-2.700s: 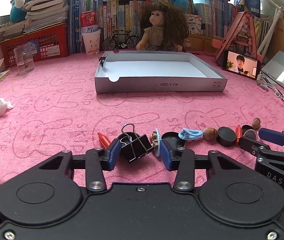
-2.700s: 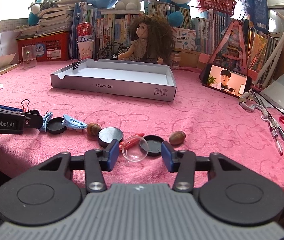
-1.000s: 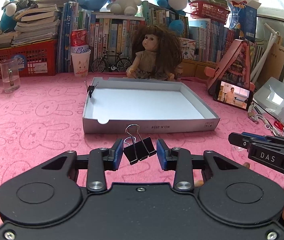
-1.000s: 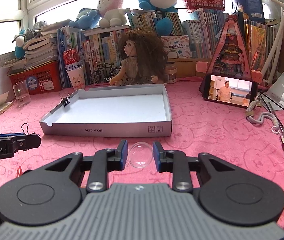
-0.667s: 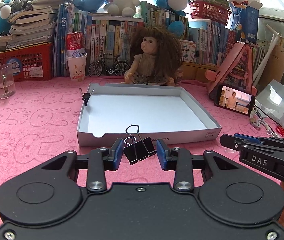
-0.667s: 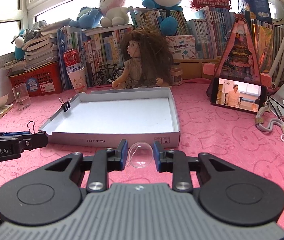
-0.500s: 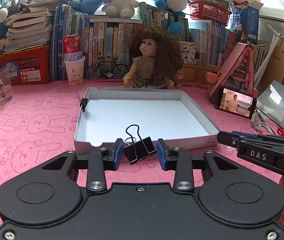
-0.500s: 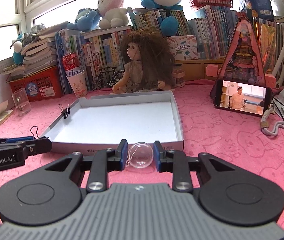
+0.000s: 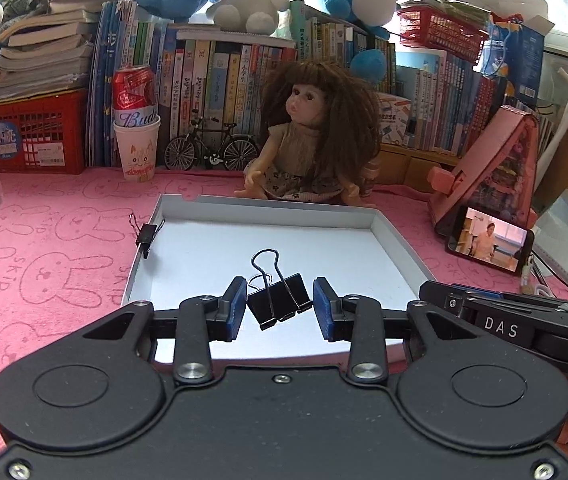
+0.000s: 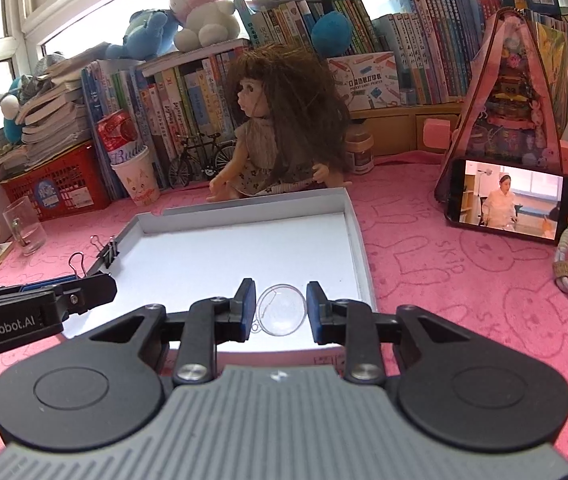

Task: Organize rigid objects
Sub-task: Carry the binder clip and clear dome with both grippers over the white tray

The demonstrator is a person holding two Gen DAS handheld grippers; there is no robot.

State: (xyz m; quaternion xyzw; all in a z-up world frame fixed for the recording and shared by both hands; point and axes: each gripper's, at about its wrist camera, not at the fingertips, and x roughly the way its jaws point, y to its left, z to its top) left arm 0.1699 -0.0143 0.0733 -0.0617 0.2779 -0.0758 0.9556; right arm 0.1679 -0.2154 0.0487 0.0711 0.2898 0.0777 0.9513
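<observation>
The left gripper (image 9: 278, 309) is clamped on a black binder clip (image 9: 278, 297), its blue pads pressing the clip's two ends; the clip sits tilted, with one wire handle standing up ahead of the fingers. Directly beneath and ahead of this gripper lies the white floor of a shallow grey tray (image 9: 393, 241), so the clip hangs over the tray's near part. A second, smaller clip (image 9: 147, 235) is fastened on the tray's wall, ahead and to the left. The right gripper (image 10: 279, 311) grips a clear plastic dome (image 10: 282, 309) between its pads, likewise over the tray's near end, close to its right wall. From the right wrist view the left gripper reaches in just beside it on the left. A doll (image 9: 311, 140) sits beyond the tray's far wall, and a phone (image 10: 508, 201) stands ahead to the right on the pink cloth (image 10: 464, 268).
</observation>
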